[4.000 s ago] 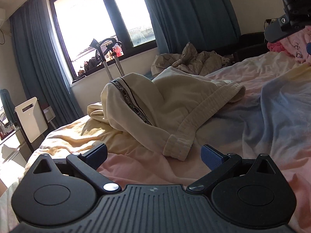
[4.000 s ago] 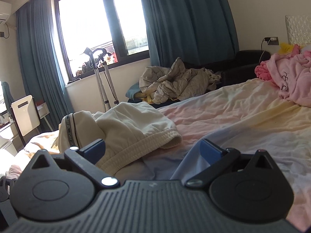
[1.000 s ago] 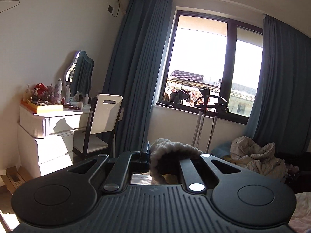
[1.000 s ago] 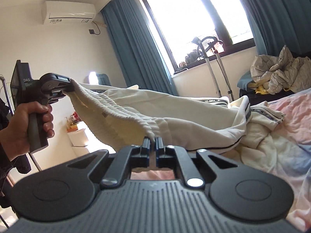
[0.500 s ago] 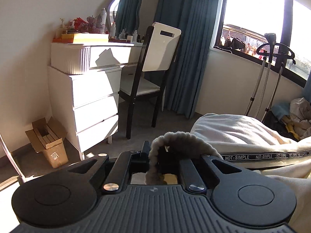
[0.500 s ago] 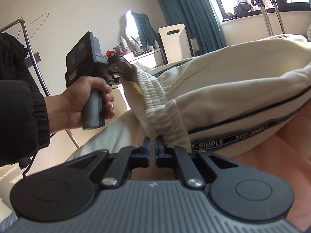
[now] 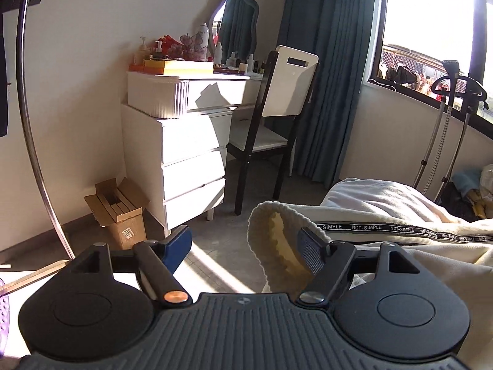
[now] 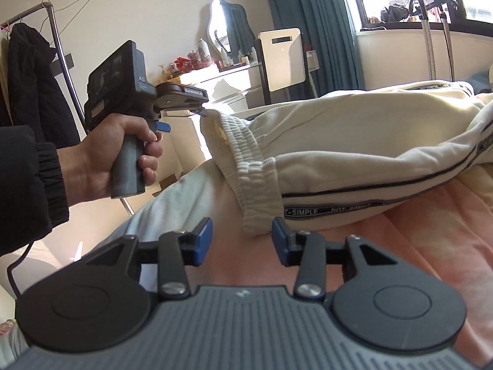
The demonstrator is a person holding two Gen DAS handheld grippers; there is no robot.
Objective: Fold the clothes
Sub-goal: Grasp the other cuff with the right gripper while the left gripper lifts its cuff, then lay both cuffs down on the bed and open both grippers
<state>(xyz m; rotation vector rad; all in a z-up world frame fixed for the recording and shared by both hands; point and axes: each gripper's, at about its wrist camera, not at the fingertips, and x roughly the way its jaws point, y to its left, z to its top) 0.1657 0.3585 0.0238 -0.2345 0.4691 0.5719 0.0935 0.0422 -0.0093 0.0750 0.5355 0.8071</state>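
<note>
Sweatpants [image 8: 354, 141] sprawled across the bed [image 8: 431, 231], waistband at its near-left edge. Both hand-held grippers, left [image 7: 246, 246] and right [image 8: 242, 240], gape wide open, holding nothing.

The right gripper [image 8: 242, 245] has a ribbed grey deck flanked by two black round discs, black linkage arms with silver screws, and blue pads on its fingers [image 8: 204, 242]. Left of the right gripper, the left gripper [image 8: 181, 114] is a boxy black unit (white lettering on its side) with a grey handle, gripped by a bare-skinned hand [image 8: 107, 154] in a black ribbed cuff, a black cable trailing below.
</note>
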